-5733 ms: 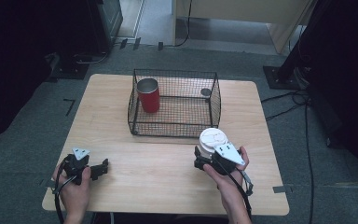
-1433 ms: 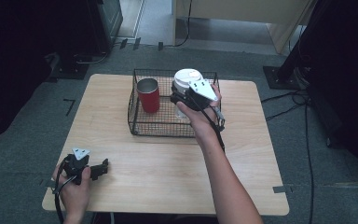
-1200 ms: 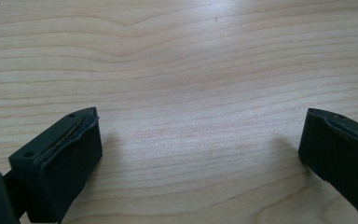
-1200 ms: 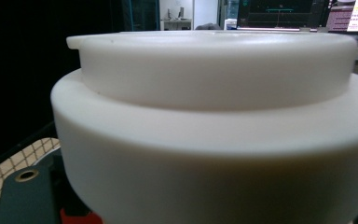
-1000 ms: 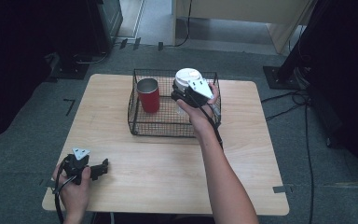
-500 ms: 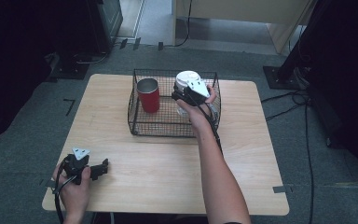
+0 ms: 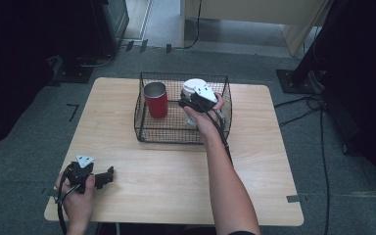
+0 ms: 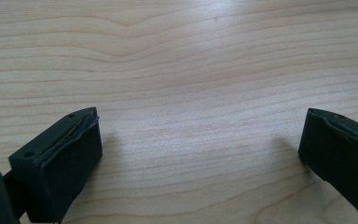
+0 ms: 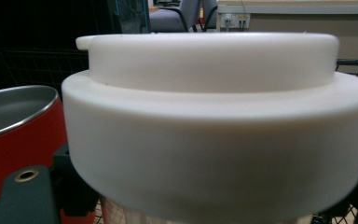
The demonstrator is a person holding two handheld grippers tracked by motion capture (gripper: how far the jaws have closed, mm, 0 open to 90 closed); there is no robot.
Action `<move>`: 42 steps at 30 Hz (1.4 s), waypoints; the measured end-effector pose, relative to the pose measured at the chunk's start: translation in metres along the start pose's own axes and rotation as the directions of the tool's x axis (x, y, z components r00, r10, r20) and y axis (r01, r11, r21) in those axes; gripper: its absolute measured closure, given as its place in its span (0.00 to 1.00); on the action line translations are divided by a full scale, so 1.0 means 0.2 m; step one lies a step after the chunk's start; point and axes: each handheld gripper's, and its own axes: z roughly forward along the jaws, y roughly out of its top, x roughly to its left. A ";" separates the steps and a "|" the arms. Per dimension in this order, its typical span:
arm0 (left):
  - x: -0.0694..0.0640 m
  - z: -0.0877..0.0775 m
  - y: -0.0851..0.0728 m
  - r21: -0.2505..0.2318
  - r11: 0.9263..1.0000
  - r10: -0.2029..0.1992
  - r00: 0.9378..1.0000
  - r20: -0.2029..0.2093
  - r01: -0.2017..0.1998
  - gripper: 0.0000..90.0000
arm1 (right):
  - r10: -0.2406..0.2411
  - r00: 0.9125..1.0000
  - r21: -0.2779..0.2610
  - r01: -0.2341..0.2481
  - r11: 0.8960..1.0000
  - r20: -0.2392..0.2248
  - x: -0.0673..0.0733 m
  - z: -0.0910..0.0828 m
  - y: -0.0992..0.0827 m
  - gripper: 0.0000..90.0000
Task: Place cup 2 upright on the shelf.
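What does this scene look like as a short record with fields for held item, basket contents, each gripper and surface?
held item: white-lidded clear plastic jar, inside the basket beside the cup
basket: black wire mesh basket at the table's far middle
basket contents: red metal cup with a silver inside, upright at the left
right gripper: shut on the jar below its lid
left gripper: open, fingers wide apart on bare wood, near corner
surface: light wooden table

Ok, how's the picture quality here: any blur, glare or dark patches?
High view: table evenly lit, surroundings very dark, basket sharp. Left gripper view: wood grain crisp, soft sheen mid-frame, faint shadows beside the open jaws. Right gripper view: white lid so close its lower edge goes soft; red cup and background clearer.
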 end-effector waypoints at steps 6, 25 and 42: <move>0.00 0.00 0.00 0.002 1.000 0.002 1.000 0.000 -0.002 0.00 | -0.027 1.000 -0.006 0.026 1.000 -0.012 0.00 0.01 -0.02 0.18; 0.00 0.00 0.00 0.001 1.000 0.002 1.000 0.000 -0.002 0.00 | -0.024 0.998 0.036 0.026 0.999 -0.052 -0.08 -0.05 -0.02 0.11; 0.00 0.00 0.00 0.002 1.000 0.003 1.000 0.000 -0.003 0.00 | -0.032 0.999 0.009 0.032 0.999 -0.024 -0.09 0.02 -0.01 0.18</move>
